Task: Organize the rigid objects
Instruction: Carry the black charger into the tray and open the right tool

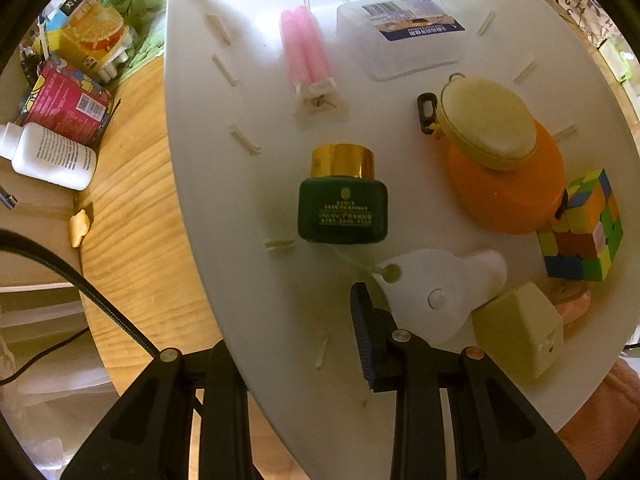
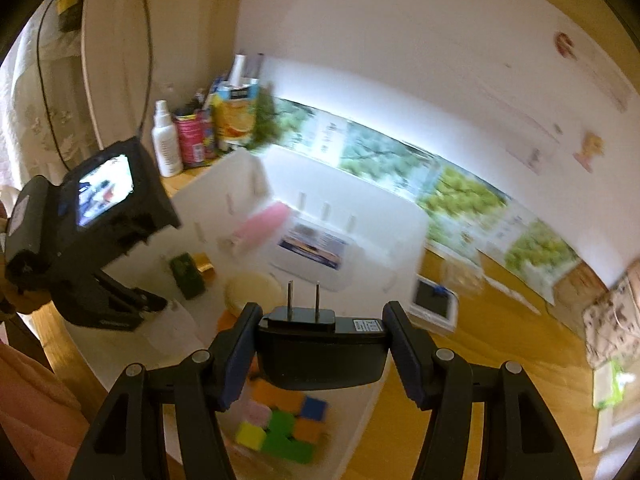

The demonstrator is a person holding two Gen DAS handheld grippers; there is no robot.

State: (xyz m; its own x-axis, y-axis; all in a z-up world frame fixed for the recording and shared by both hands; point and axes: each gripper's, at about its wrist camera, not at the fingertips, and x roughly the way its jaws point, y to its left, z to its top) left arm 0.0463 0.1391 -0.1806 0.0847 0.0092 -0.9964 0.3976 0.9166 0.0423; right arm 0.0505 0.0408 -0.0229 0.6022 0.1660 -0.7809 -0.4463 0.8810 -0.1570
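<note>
A white bin [image 1: 208,184] holds several rigid items: a green jar with a gold lid [image 1: 343,200], pink tubes [image 1: 305,46], a clear labelled box [image 1: 404,44], a yellow round pouch [image 1: 488,122] on an orange piece [image 1: 508,200], a colour cube [image 1: 582,228] and a pale green plug block [image 1: 520,330]. My left gripper [image 1: 292,320] points straight down astride the bin's near wall, one finger outside and the blue pad inside, shut on that wall. My right gripper [image 2: 322,320] is shut on a black power adapter [image 2: 320,356], prongs up, above the bin over the colour cube [image 2: 284,424].
The bin stands on a wooden table [image 1: 132,216]. Beside it are a white bottle [image 1: 52,156], a red can [image 1: 68,104] and a juice carton [image 1: 86,24]. A small white-framed device [image 2: 434,306] lies right of the bin. A pink sleeve [image 1: 600,412] shows at the edge.
</note>
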